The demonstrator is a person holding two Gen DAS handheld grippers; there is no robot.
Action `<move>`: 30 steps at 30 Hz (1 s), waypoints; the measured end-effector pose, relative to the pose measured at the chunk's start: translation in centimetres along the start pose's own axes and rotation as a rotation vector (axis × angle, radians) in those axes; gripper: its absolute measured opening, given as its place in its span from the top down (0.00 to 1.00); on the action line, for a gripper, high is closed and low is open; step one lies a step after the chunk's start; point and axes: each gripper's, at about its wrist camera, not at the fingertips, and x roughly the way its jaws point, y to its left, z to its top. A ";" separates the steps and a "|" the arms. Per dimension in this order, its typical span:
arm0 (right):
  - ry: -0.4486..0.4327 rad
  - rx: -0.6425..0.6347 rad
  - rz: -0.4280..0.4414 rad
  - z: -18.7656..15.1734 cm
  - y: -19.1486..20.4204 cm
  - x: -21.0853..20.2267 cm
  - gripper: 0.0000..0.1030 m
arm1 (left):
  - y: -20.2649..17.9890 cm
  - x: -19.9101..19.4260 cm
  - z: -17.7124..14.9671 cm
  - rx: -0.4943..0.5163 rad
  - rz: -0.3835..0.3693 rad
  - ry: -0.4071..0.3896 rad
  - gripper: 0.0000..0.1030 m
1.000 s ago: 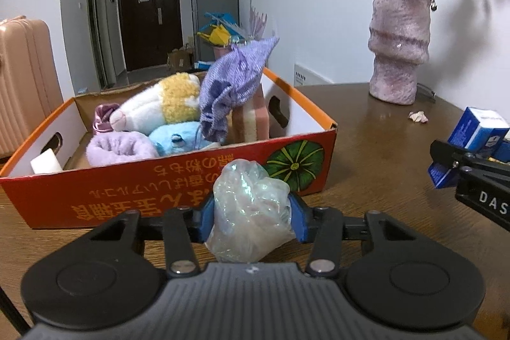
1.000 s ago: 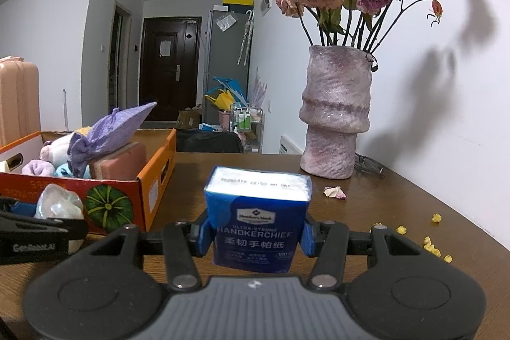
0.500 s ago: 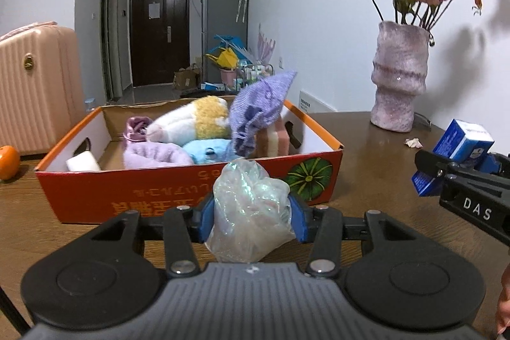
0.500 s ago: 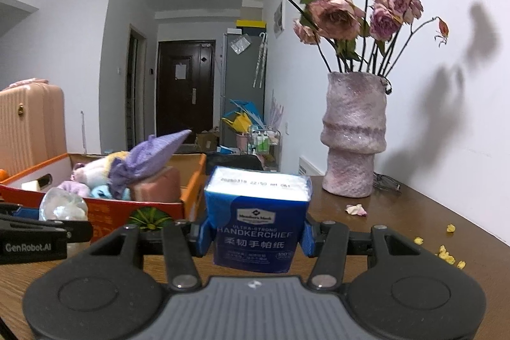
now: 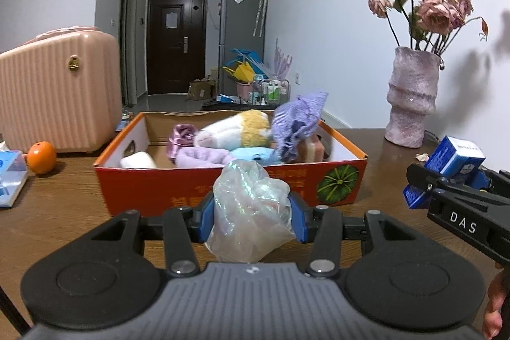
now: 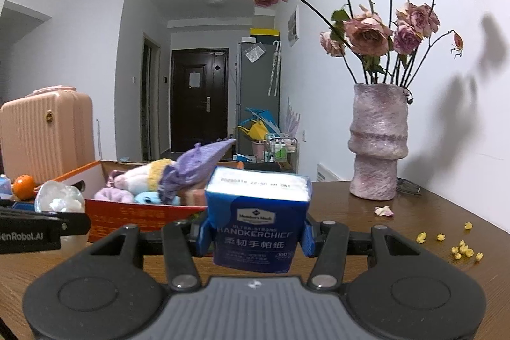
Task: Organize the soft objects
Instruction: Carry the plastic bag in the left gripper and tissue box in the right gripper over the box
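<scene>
My left gripper (image 5: 251,214) is shut on a crumpled clear plastic bag (image 5: 250,219), held above the table just in front of the orange cardboard box (image 5: 223,190). The box holds a plush toy (image 5: 236,129), a purple cloth (image 5: 296,123), a lilac towel (image 5: 204,156) and other soft items. My right gripper (image 6: 255,233) is shut on a blue handkerchief tissue pack (image 6: 258,222), to the right of the box. That gripper and pack also show in the left wrist view (image 5: 452,161). The bag shows in the right wrist view (image 6: 60,203).
A pink vase of dried roses (image 6: 377,145) stands at the back right of the wooden table (image 6: 446,219), with petals (image 6: 459,247) scattered near it. An orange (image 5: 41,156), a tissue box (image 5: 9,177) and a pink suitcase (image 5: 57,88) are to the left.
Both grippers have pulled back and risen with their loads. The box now looks farther away and more of the room shows. Both grips are unchanged.
</scene>
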 end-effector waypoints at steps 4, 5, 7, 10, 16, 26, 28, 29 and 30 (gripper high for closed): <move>-0.008 -0.003 0.014 -0.1 1.4 -0.7 0.50 | 1.4 -1.0 -0.1 -0.011 0.016 -0.010 0.53; -0.010 -0.004 0.017 -0.1 1.7 -0.8 0.50 | 1.6 -1.2 -0.1 -0.014 0.020 -0.013 0.53; -0.014 -0.004 0.022 -0.1 2.3 -1.1 0.50 | 2.2 -1.6 -0.1 -0.019 0.026 -0.016 0.53; -0.017 -0.002 0.028 -0.1 3.1 -1.5 0.50 | 2.9 -2.2 -0.1 -0.025 0.031 -0.022 0.53; -0.025 -0.005 0.033 -0.2 4.7 -2.1 0.50 | 3.8 -2.7 0.0 -0.034 0.036 -0.033 0.53; -0.045 0.013 0.027 -0.2 6.1 -2.1 0.50 | 4.5 -2.9 0.9 -0.055 0.051 -0.065 0.53; -0.054 0.017 0.028 -0.1 6.5 -2.0 0.50 | 4.6 -2.7 1.1 -0.058 0.058 -0.072 0.53; -0.059 0.018 0.029 -0.1 6.7 -1.9 0.50 | 4.8 -2.6 1.2 -0.061 0.060 -0.074 0.53; -0.062 0.019 0.030 -0.1 7.0 -1.8 0.50 | 4.9 -2.5 1.4 -0.064 0.063 -0.076 0.53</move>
